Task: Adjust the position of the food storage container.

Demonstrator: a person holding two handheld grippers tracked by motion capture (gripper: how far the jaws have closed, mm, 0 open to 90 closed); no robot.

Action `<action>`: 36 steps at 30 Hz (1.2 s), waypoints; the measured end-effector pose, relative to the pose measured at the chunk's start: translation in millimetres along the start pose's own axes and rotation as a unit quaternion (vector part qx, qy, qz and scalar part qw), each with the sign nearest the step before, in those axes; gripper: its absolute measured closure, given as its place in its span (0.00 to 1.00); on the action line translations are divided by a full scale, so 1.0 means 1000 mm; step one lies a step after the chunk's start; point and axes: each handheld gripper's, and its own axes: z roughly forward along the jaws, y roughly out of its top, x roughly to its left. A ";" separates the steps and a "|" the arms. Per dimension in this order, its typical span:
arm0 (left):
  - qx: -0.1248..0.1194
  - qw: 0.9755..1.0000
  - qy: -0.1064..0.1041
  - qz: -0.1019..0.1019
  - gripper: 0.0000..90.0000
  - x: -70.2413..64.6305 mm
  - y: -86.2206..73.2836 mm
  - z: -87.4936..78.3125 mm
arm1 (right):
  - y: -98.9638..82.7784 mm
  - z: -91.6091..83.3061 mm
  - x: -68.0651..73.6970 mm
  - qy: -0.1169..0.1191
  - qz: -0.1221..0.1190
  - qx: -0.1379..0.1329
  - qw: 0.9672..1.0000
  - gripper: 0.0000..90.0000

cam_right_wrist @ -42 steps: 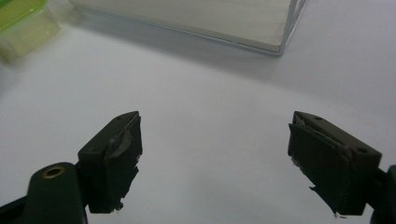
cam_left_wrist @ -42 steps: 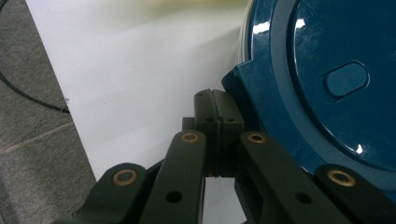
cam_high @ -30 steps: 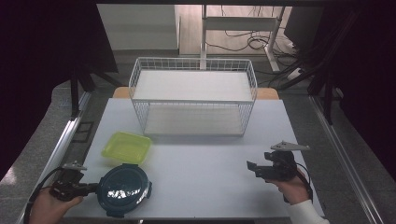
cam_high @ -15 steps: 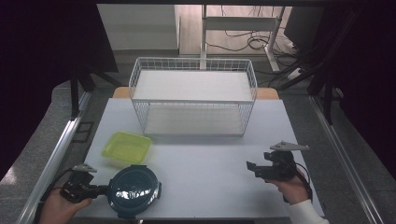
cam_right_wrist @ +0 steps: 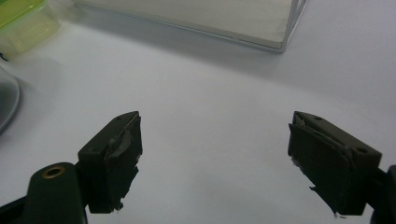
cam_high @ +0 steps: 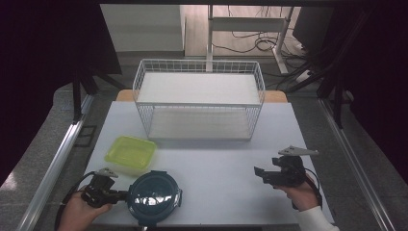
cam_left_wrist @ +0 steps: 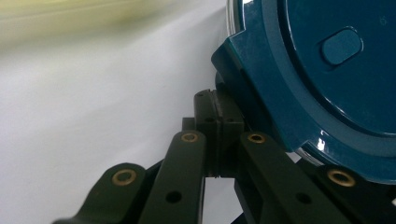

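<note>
One round container (cam_high: 155, 196) at table (cam_high: 216, 168) front edge

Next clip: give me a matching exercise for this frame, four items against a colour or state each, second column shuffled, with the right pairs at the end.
Column one:
1. round container lid
2. square tub
3. wire basket
4. right claw

Column two:
A. white, at the far side of the table
B. open, nothing between its jaws
C. dark teal, at the left claw, which is shut at its rim
D. yellow-green, left of the table's middle

Pairs: 1-C, 2-D, 3-A, 4-B
</note>
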 end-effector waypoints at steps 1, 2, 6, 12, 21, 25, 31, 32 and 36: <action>0.000 1.000 0.000 0.000 1.00 0.000 0.000 0.000 | 0.000 0.000 0.000 0.000 0.000 0.000 1.000 0.20; 0.000 1.000 -0.001 0.001 1.00 -0.002 0.001 0.001 | 0.000 0.000 0.000 0.000 0.000 0.001 1.000 0.20; 0.004 1.000 -0.003 0.007 1.00 -0.009 0.006 0.006 | 0.000 0.001 0.000 0.000 0.002 0.003 1.000 0.19; 0.011 1.000 -0.005 0.017 1.00 -0.021 0.016 0.013 | -0.001 0.001 0.001 0.001 0.003 0.005 1.000 0.20; 0.016 1.000 -0.009 0.022 1.00 -0.036 0.025 0.022 | -0.002 0.000 0.000 0.001 0.002 0.004 1.000 0.20; 0.018 1.000 -0.007 0.024 1.00 -0.042 0.030 0.026 | -0.002 0.000 0.000 0.001 0.002 0.004 1.000 0.20; 0.020 0.999 -0.009 0.025 1.00 -0.048 0.035 0.031 | -0.003 0.000 0.000 0.000 0.001 0.006 1.000 0.20; 0.022 0.999 -0.009 0.027 1.00 -0.049 0.035 0.031 | -0.003 0.000 0.000 0.000 0.002 0.007 1.000 0.20; 0.023 0.999 -0.010 0.031 1.00 -0.052 0.038 0.033 | -0.003 0.000 0.000 -0.001 0.003 0.007 1.000 0.20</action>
